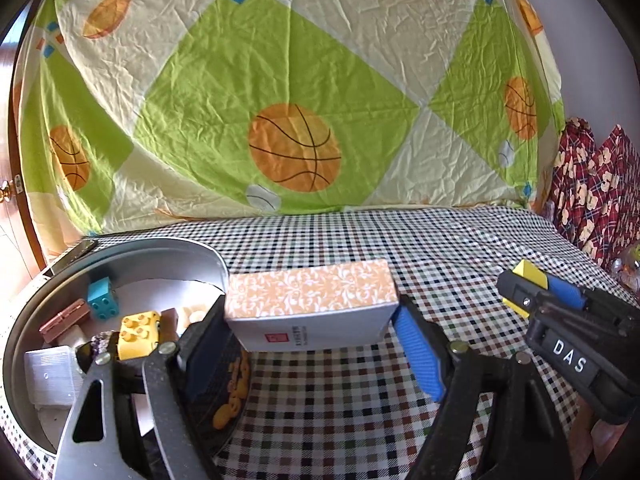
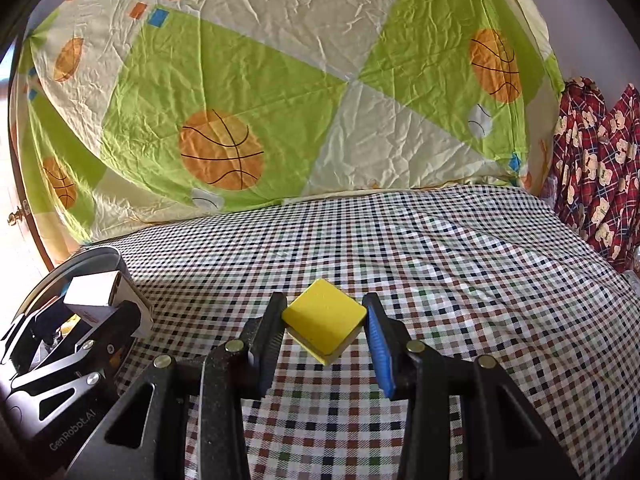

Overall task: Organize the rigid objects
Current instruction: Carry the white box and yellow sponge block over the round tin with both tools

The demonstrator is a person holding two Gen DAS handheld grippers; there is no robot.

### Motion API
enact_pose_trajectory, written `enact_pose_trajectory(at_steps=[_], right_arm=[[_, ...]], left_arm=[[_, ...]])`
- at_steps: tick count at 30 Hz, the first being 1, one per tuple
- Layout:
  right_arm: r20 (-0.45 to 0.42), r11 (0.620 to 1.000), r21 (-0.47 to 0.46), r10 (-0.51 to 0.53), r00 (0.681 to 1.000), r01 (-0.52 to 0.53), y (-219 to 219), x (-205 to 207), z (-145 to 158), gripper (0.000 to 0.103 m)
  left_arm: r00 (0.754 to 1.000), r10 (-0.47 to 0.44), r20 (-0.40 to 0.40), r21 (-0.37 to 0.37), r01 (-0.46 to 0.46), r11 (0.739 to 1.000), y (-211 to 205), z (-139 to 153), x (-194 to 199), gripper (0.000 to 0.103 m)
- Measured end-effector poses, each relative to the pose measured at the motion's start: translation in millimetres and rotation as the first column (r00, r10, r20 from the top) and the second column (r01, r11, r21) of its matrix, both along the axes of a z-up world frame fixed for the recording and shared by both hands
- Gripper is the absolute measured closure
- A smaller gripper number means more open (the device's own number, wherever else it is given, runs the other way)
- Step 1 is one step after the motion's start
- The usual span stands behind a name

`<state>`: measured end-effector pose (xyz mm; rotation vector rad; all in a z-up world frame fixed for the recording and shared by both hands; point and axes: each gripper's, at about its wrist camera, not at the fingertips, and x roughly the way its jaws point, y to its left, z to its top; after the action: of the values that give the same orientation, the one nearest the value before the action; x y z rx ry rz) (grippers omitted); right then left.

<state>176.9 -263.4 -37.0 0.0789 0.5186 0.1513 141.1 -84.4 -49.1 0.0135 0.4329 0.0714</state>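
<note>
Left gripper (image 1: 310,322) grips box (image 1: 310,300) (patterned lid).

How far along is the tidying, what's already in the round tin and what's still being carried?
Done: the round metal tin already holds a teal brick, a yellow brick and a copper-coloured case. In hand: the left gripper clamps an orange-patterned box beside the tin; the right gripper clamps a yellow block. Left: placing both. The checked cloth shows nothing else loose.
</note>
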Motion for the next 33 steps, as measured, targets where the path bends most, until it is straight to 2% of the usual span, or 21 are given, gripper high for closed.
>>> enact_pose_trajectory(at_steps=[18,28,33], right_arm=[[0.087,0.998,-0.02,0.061,0.994,-0.06,36,-24,7,0.061],[0.112,0.996,-0.021,0.092,0.989,-0.09,52,-31,8,0.061],[0.121,0.995,-0.02,0.102,0.987,-0.101,57,-35,8,0.061]], left_arm=[[0.995,0.05,0.087,-0.022,-0.048,0.999,27,5,-27,0.023],[0.989,0.083,0.125,-0.013,-0.082,0.997,38,7,-39,0.023],[0.986,0.104,0.131,-0.034,-0.1,0.994,50,8,-43,0.023]])
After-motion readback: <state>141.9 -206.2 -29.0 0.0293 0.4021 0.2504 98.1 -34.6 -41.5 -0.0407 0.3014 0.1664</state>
